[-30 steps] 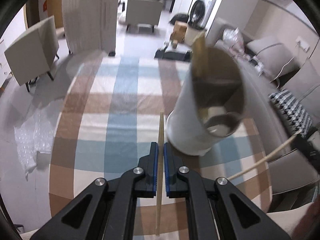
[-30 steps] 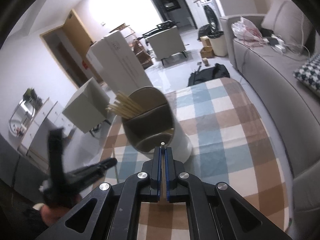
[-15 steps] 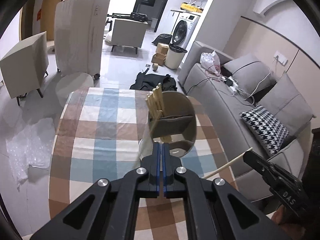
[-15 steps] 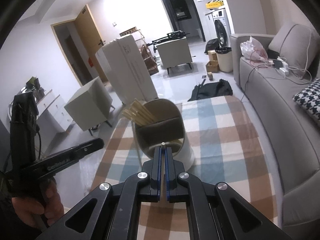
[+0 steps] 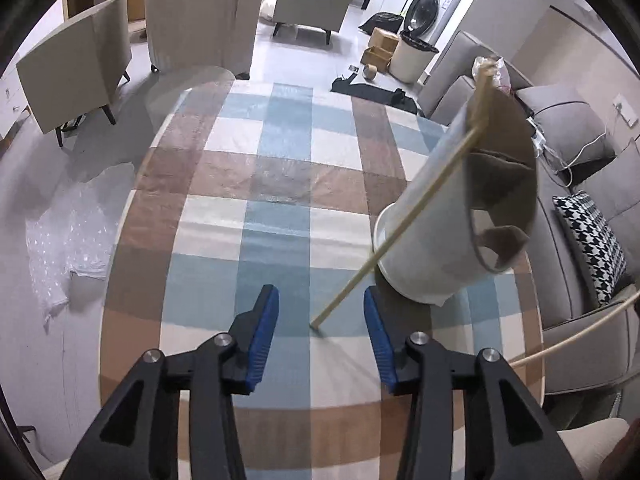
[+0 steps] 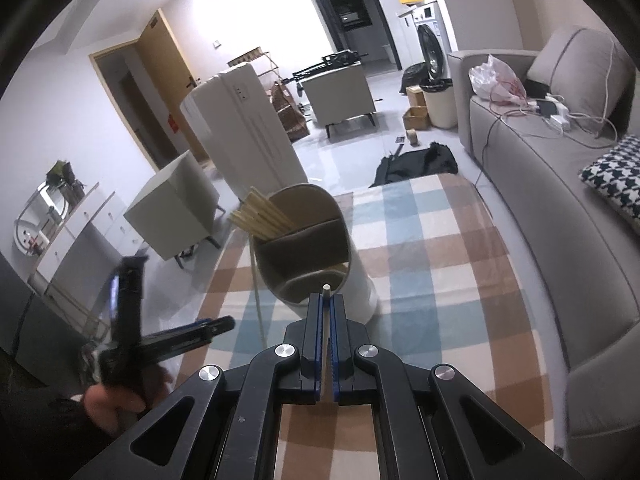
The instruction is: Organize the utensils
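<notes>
A white utensil holder (image 5: 448, 216) with a brown divided inside stands on the checked tablecloth; it also shows in the right wrist view (image 6: 320, 256), with several wooden chopsticks (image 6: 262, 216) in its far compartment. My left gripper (image 5: 320, 320) is open and empty. A loose chopstick (image 5: 400, 228) leans against the holder's outer wall, its lower end on the cloth between the open fingers. My right gripper (image 6: 327, 308) is shut on a chopstick (image 6: 326, 290), whose tip sits just before the holder's near compartment. That chopstick's far end (image 5: 580, 334) shows at the right of the left wrist view.
The round table (image 5: 152, 264) with its blue, brown and cream cloth drops off at left and front. A grey sofa (image 6: 560, 208) runs along the right. Armchairs (image 5: 76, 76), a tall white appliance (image 6: 244, 128) and a bin (image 5: 412, 60) stand on the floor beyond.
My left gripper was shut on a chopstick; it has opened and pulled back left, and the chopstick now leans outside the holder. My right gripper stays shut on its chopstick.
</notes>
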Available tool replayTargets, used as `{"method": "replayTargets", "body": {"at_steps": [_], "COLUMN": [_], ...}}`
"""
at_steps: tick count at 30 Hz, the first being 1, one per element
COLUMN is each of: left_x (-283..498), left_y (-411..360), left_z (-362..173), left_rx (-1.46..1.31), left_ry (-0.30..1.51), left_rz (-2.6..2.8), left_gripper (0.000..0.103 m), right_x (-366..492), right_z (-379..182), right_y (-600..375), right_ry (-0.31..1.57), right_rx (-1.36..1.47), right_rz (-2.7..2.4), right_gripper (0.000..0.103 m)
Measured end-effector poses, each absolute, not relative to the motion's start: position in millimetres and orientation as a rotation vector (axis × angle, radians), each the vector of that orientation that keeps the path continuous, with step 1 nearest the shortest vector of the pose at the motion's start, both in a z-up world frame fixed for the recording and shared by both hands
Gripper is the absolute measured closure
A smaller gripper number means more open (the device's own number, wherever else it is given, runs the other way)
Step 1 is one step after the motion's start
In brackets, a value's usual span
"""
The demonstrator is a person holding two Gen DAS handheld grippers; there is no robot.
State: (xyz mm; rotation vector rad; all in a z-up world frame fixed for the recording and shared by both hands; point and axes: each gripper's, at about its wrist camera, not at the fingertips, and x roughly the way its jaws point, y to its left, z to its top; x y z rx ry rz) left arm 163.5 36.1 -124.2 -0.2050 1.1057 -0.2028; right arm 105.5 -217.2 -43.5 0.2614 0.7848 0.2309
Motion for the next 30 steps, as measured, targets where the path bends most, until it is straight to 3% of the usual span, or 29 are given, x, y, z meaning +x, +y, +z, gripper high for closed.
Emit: {"method": "replayTargets", "body": {"at_steps": [4,13,15,17,20,30], "left_x": [173,206,208,208,204,173], "left_y": [28,3,6,11,12,26], "left_z": [-122,-115,-113,-111,-106,-70], "left_rx": [-0.184,-0.096,-0.113,-0.151,-0.158,-0.216], "left_ry": [1.073,1.057,1.043,1.043,1.015,0.905], "left_rz": [-0.286,-0.401,-0.41,-0.427,-0.421,-0.38], "left_gripper": [0.044,0.044,0.055,0.082,0.101,0.103], "right_x": [111,119,119,119,119,115], "right_z": [-48,-59,-59,-59,-58,-53], "right_y": [-216,-216,-216,-216,-215,-214], "right_ry": [0.786,0.807,0.809,0.807,0.804,0.786], "right_rx": [0.262,0.278,0.281,0.283,0.282,0.267], "right_rz": [0.237,0.246,0.243,0.242,0.241,0.233], "right_gripper": [0.101,0.101,0.101,0.101,0.101,0.1]}}
